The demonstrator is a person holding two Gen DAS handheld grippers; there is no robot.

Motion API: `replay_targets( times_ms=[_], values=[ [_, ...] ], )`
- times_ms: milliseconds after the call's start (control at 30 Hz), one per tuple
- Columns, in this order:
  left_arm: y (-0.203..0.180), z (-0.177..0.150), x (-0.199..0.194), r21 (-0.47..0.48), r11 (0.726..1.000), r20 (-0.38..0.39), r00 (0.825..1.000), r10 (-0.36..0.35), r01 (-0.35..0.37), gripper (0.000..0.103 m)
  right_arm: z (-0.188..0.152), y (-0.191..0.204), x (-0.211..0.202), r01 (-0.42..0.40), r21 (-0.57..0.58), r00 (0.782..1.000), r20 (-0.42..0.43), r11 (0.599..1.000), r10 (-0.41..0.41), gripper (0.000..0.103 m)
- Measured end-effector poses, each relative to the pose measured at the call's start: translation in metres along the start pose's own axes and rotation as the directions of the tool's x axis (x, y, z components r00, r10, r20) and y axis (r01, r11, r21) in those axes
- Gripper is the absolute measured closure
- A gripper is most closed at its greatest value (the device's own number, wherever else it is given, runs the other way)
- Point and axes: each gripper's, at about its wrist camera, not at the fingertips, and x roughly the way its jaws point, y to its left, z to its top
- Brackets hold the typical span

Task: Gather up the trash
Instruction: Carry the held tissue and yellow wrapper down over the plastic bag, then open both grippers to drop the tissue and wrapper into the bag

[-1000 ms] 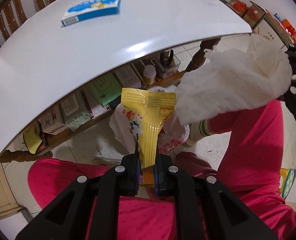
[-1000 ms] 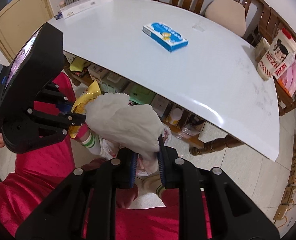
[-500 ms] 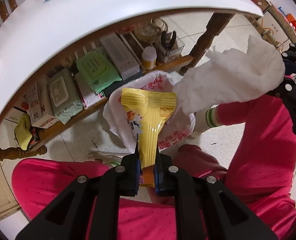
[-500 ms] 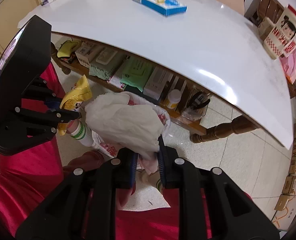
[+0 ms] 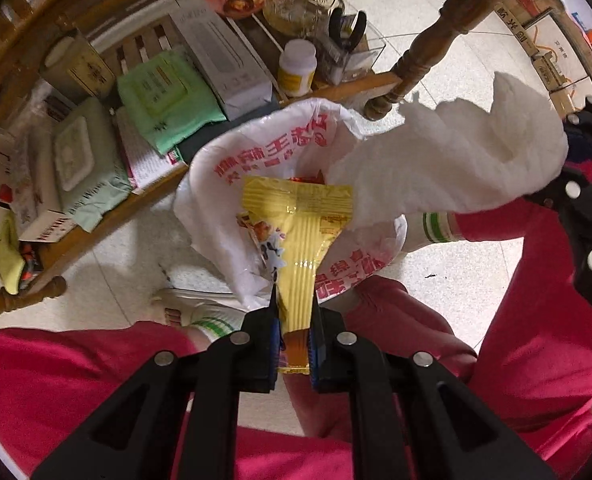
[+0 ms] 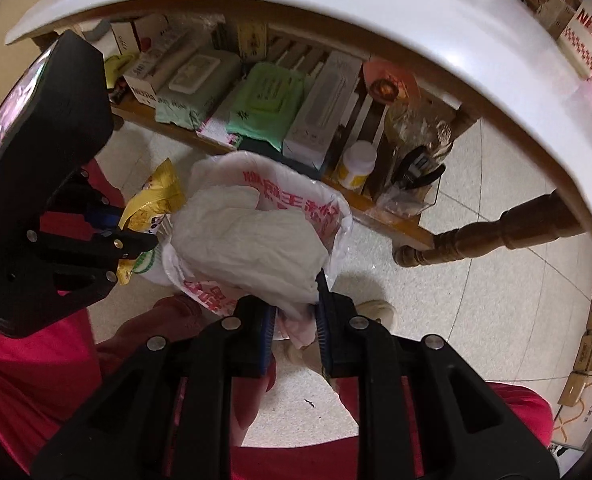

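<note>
There are two grippers (image 5: 293,308) (image 6: 293,300), one yellow wrapper (image 5: 300,240), one crumpled tissue (image 5: 448,164), one white plastic bag (image 5: 223,200), one pill bottle (image 5: 296,66) and two wipe packs (image 5: 167,100) (image 5: 79,156).

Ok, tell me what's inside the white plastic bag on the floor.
Inside the white plastic bag, only a sliver of red-orange packaging shows at the mouth. The yellow wrapper and the crumpled tissue, both held over the opening, cover the rest.

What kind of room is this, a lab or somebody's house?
Most likely a home dining room. A white table on turned wooden legs stands on a tiled floor, and the shelf under it is crammed with household clutter: wet wipes, a pill bottle, boxes.
</note>
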Motion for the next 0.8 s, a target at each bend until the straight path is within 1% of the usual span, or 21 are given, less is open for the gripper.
replay_targets(
  times_ms=[67, 233, 300, 400, 533, 567, 633, 800],
  values=[
    [0.004, 0.005, 0.011, -0.013, 1.0, -0.016, 1.0, -0.01, 0.01, 0.092, 0.001, -0.003, 0.015, 0.003, 0.012, 1.0, -0.02, 1.0, -0.002, 0.084],
    [0.013, 0.018, 0.04, -0.055, 0.998, -0.062, 0.997, -0.035, 0.032, 0.092, 0.002, -0.01, 0.051, -0.027, 0.073, 0.997, -0.077, 0.997, 0.033, 0.084],
    [0.016, 0.023, 0.054, -0.069, 0.997, -0.084, 0.995, -0.049, 0.043, 0.092, 0.004, -0.012, 0.066, -0.024, 0.089, 0.995, -0.095, 0.996, 0.032, 0.084],
    [0.02, 0.028, 0.071, -0.1, 0.994, -0.103, 0.993, -0.051, 0.041, 0.092, 0.006, -0.013, 0.088, -0.012, 0.098, 0.992, -0.125, 0.995, 0.024, 0.084],
    [0.03, 0.03, 0.093, -0.147, 0.987, -0.135, 0.987, -0.082, 0.062, 0.092, 0.011, -0.017, 0.116, -0.015, 0.139, 0.986, -0.164, 0.99, 0.038, 0.084],
    [0.032, 0.031, 0.096, -0.153, 0.986, -0.141, 0.987, -0.081, 0.059, 0.092, 0.012, -0.018, 0.122, -0.018, 0.146, 0.985, -0.17, 0.989, 0.043, 0.084],
    [0.037, 0.032, 0.104, -0.164, 0.985, -0.155, 0.985, -0.074, 0.048, 0.092, 0.014, -0.018, 0.132, -0.018, 0.141, 0.982, -0.182, 0.99, 0.043, 0.084],
    [0.042, 0.035, 0.116, -0.186, 0.981, -0.173, 0.981, -0.09, 0.057, 0.092, 0.015, -0.017, 0.153, -0.016, 0.139, 0.976, -0.212, 0.99, 0.045, 0.084]
  ],
)
